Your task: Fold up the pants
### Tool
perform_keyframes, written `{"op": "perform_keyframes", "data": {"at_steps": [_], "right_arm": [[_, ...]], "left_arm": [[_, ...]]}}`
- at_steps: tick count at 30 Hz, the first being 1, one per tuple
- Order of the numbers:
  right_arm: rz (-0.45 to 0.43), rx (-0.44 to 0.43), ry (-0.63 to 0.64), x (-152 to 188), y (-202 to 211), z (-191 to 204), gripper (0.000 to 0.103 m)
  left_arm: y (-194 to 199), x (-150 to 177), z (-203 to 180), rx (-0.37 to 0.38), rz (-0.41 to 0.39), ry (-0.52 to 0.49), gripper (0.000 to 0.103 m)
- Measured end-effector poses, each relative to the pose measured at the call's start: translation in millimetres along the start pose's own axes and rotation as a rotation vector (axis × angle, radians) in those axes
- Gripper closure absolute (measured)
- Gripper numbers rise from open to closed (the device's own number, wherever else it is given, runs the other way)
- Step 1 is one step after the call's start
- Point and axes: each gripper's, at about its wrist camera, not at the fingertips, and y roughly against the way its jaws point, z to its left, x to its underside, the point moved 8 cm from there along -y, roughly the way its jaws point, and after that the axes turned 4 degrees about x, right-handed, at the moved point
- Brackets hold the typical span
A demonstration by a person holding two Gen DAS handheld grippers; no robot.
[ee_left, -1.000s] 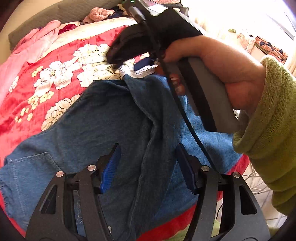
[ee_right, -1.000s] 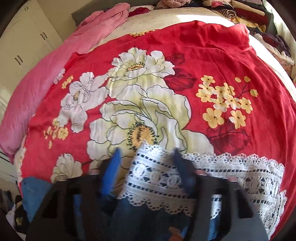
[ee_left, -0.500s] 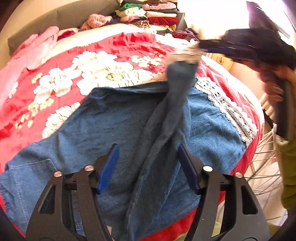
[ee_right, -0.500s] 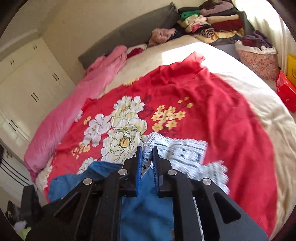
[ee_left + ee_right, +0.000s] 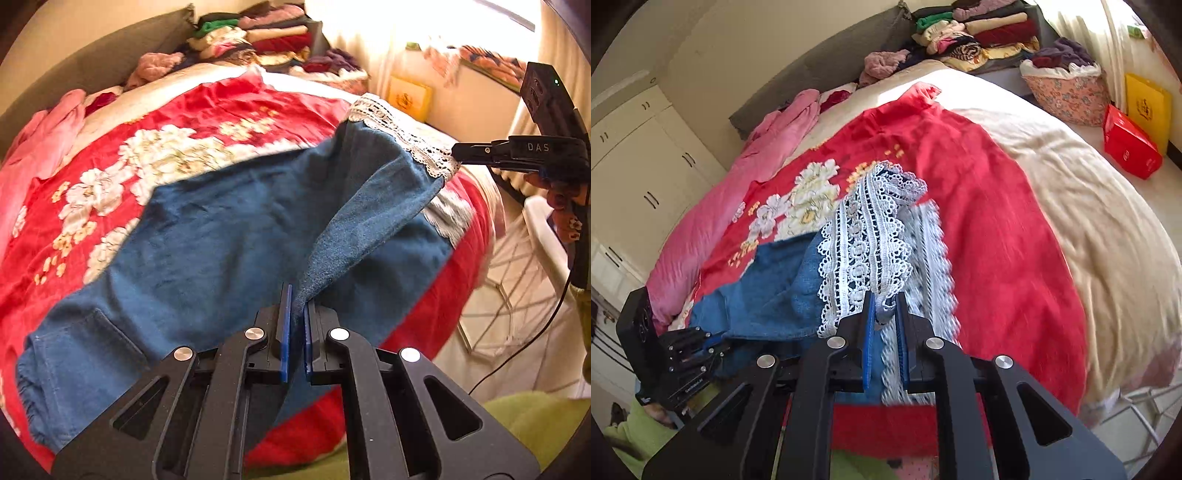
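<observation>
Left tongs (image 5: 296, 325) are pinching the pants (image 5: 221, 236) at a denim edge; right tongs (image 5: 885, 325) are gripping the lace hem (image 5: 864, 240), holding one leg raised between them over the bed (image 5: 1071, 192). Risk: thin lace is likely slipping free under tension, dropping the leg askew.

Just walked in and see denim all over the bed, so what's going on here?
A person is folding a pair of blue denim pants with white lace hems on a bed covered by a red floral blanket. The left gripper is shut on a fold of denim partway along one leg, and the right gripper is shut on that leg's lace hem. Between them the leg is lifted off the bed, while the rest of the pants lie flat. The fold itself isn't done yet.
</observation>
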Motion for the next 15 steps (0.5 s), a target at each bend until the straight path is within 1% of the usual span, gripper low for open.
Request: {"op": "perform_keyframes", "data": {"at_steps": [3,5,6,8,11,14,15], "right_arm": [[0.010,0.038,0.014,12,2,-8,0.093],[0.017,0.085,0.038,18,0,-13,0.093],[0.019,0.125,0.064,23,-2,-15,0.093],[0.021,0.165,0.097,30,-5,-19,0.093],[0.035,0.185,0.103,39,-11,-23,0.093],[0.044,0.179,0.093,42,-11,-29,0.093],[0.041,0.195,0.092,42,-9,-32,0.092]], "left_arm": [[-4,8,-8,0.004,0.019,-0.023,0.102],[-6,12,-12,0.006,0.031,-0.031,0.102],[-7,15,-14,0.009,0.040,-0.036,0.102],[-10,19,-17,0.011,0.056,-0.040,0.102],[-17,25,-22,0.010,0.083,-0.047,0.102],[-22,29,-25,0.009,0.102,-0.049,0.102],[-23,29,-25,0.011,0.105,-0.046,0.101]]}}
